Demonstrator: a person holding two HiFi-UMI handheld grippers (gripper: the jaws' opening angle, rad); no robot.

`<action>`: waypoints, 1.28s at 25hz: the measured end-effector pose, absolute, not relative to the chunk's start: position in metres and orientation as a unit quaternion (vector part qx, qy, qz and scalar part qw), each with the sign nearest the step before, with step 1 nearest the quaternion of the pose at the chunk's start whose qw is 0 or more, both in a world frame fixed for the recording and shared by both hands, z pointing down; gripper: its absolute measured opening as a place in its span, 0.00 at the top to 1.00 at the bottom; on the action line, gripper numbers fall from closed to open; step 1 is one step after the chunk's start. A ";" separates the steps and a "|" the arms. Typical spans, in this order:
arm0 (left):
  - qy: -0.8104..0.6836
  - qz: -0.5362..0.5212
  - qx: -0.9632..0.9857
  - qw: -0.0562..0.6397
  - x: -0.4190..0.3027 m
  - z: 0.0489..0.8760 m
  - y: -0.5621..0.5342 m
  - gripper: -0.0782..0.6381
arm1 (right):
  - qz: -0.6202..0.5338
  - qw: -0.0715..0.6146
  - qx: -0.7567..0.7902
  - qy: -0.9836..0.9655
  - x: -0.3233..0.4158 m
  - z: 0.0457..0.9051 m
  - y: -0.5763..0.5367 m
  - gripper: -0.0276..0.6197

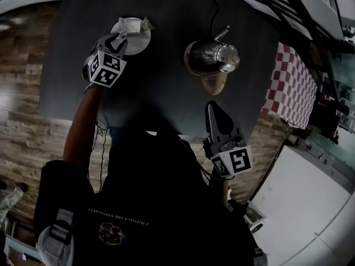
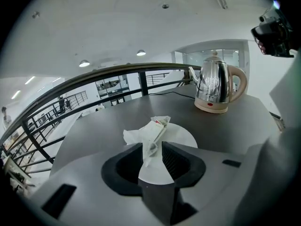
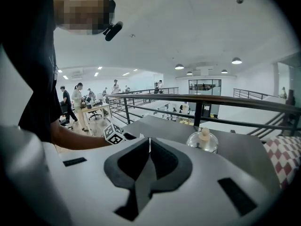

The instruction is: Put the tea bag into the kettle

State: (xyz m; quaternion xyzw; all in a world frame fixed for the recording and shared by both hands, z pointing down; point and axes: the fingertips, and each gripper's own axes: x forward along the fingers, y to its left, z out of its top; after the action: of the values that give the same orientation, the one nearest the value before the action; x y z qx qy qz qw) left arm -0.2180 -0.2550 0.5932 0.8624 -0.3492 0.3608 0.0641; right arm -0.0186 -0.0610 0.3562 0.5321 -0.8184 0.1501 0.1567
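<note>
A white paper tea bag (image 2: 155, 128) lies crumpled on a white plate (image 2: 183, 138) at the far left of the dark round table (image 1: 166, 93). My left gripper (image 2: 151, 148) hangs low over the plate, open, with the tea bag's near end between its jaws and the pads not pressing on it. In the head view the left gripper (image 1: 123, 35) covers the near rim of the plate (image 1: 142, 42). The steel kettle (image 1: 211, 58), its lid on, stands to the right of the plate on its base. Near the table's front edge my right gripper (image 1: 211, 106) is shut and empty, pointing toward the kettle (image 3: 202, 141).
The kettle's cord (image 1: 213, 10) runs off the table's far side. A red-and-white checked cloth (image 1: 294, 87) lies to the right of the table. A black railing (image 2: 94, 79) runs behind the table. People stand at desks (image 3: 77, 100) in the distance.
</note>
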 end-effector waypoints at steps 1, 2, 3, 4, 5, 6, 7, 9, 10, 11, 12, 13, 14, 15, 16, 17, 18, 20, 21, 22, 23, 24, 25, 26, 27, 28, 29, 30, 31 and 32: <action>-0.348 0.363 0.862 0.064 -0.217 0.595 -0.255 0.73 | 0.148 0.160 0.535 -0.817 -0.017 0.357 -0.060 0.93; -0.347 0.365 0.862 0.064 -0.217 0.597 -0.255 0.73 | 0.146 0.162 0.537 -0.815 -0.016 0.357 -0.058 0.93; -0.346 0.367 0.861 0.064 -0.217 0.599 -0.255 0.73 | 0.145 0.161 0.539 -0.814 -0.015 0.356 -0.057 0.93; -0.347 0.370 0.860 0.063 -0.218 0.600 -0.255 0.73 | 0.145 0.158 0.540 -0.814 -0.016 0.355 -0.056 0.93; -0.350 0.373 0.857 0.061 -0.219 0.602 -0.255 0.73 | 0.145 0.158 0.542 -0.813 -0.015 0.355 -0.055 0.93; -0.355 0.376 0.854 0.056 -0.220 0.603 -0.256 0.74 | 0.146 0.162 0.544 -0.810 -0.013 0.356 -0.053 0.93; -0.360 0.378 0.852 0.050 -0.221 0.603 -0.258 0.86 | 0.146 0.166 0.547 -0.808 -0.011 0.357 -0.051 0.93; -0.365 0.370 0.853 0.044 -0.221 0.596 -0.260 0.88 | 0.146 0.169 0.550 -0.805 -0.009 0.357 -0.049 0.93; -0.367 0.362 0.856 0.042 -0.221 0.588 -0.259 0.88 | 0.145 0.168 0.551 -0.805 -0.008 0.356 -0.050 0.93; -0.368 0.355 0.858 0.038 -0.221 0.579 -0.258 0.88 | 0.143 0.166 0.551 -0.805 -0.008 0.355 -0.050 0.93; -0.370 0.348 0.861 0.035 -0.221 0.570 -0.256 0.88 | 0.141 0.164 0.552 -0.805 -0.007 0.355 -0.050 0.93; -0.371 0.341 0.863 0.032 -0.221 0.562 -0.253 0.88 | 0.139 0.162 0.553 -0.805 -0.005 0.355 -0.051 0.93; -0.372 0.336 0.865 0.030 -0.219 0.554 -0.249 0.88 | 0.137 0.160 0.554 -0.805 -0.003 0.355 -0.052 0.93; -0.372 0.331 0.867 0.028 -0.218 0.547 -0.246 0.88 | 0.134 0.159 0.555 -0.806 -0.001 0.354 -0.053 0.93; -0.371 0.327 0.869 0.026 -0.216 0.540 -0.241 0.88 | 0.131 0.157 0.556 -0.806 0.000 0.352 -0.053 0.93; -0.369 0.324 0.871 0.025 -0.215 0.534 -0.235 0.88 | 0.128 0.155 0.556 -0.806 0.001 0.351 -0.053 0.93; -0.367 0.322 0.872 0.023 -0.215 0.528 -0.229 0.88 | 0.126 0.152 0.557 -0.807 0.002 0.350 -0.052 0.93; -0.367 0.316 0.874 0.020 -0.215 0.516 -0.219 0.88 | 0.122 0.147 0.556 -0.809 0.003 0.348 -0.051 0.93; -0.369 0.313 0.875 0.018 -0.214 0.509 -0.215 0.88 | 0.119 0.144 0.555 -0.811 0.005 0.347 -0.051 0.93; -0.370 0.308 0.876 0.017 -0.213 0.502 -0.211 0.88 | 0.115 0.142 0.554 -0.812 0.007 0.346 -0.052 0.93; -0.371 0.304 0.877 0.018 -0.210 0.496 -0.208 0.88 | 0.113 0.140 0.553 -0.813 0.010 0.344 -0.052 0.93; -0.372 0.301 0.878 0.019 -0.208 0.491 -0.203 0.88 | 0.111 0.139 0.553 -0.814 0.014 0.343 -0.051 0.93; -0.372 0.298 0.879 0.021 -0.206 0.485 -0.199 0.88 | 0.109 0.137 0.554 -0.814 0.018 0.342 -0.050 0.93; -0.371 0.294 0.880 0.022 -0.203 0.480 -0.194 0.88 | 0.108 0.135 0.555 -0.813 0.022 0.342 -0.048 0.93; -0.370 0.291 0.882 0.021 -0.201 0.475 -0.189 0.88 | 0.107 0.134 0.557 -0.813 0.026 0.342 -0.045 0.93; -0.369 0.288 0.884 0.020 -0.197 0.471 -0.183 0.88 | 0.106 0.133 0.558 -0.812 0.031 0.341 -0.042 0.93; -0.367 0.285 0.885 0.020 -0.193 0.466 -0.177 0.88 | 0.105 0.131 0.560 -0.812 0.036 0.341 -0.039 0.93; -0.364 0.283 0.887 0.019 -0.188 0.463 -0.171 0.88 | 0.102 0.129 0.562 -0.811 0.042 0.340 -0.036 0.93; -0.362 0.280 0.889 0.018 -0.184 0.459 -0.166 0.88 | 0.100 0.127 0.564 -0.810 0.047 0.339 -0.034 0.93; -0.359 0.279 0.891 0.016 -0.180 0.456 -0.161 0.88 | 0.097 0.123 0.567 -0.809 0.053 0.338 -0.032 0.93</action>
State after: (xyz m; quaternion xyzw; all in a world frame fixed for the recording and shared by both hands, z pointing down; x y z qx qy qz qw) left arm -0.1796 -0.1605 0.4557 0.8907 -0.3587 0.2789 0.0157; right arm 0.0526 -0.0315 0.3382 0.5670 -0.8087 0.0972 0.1227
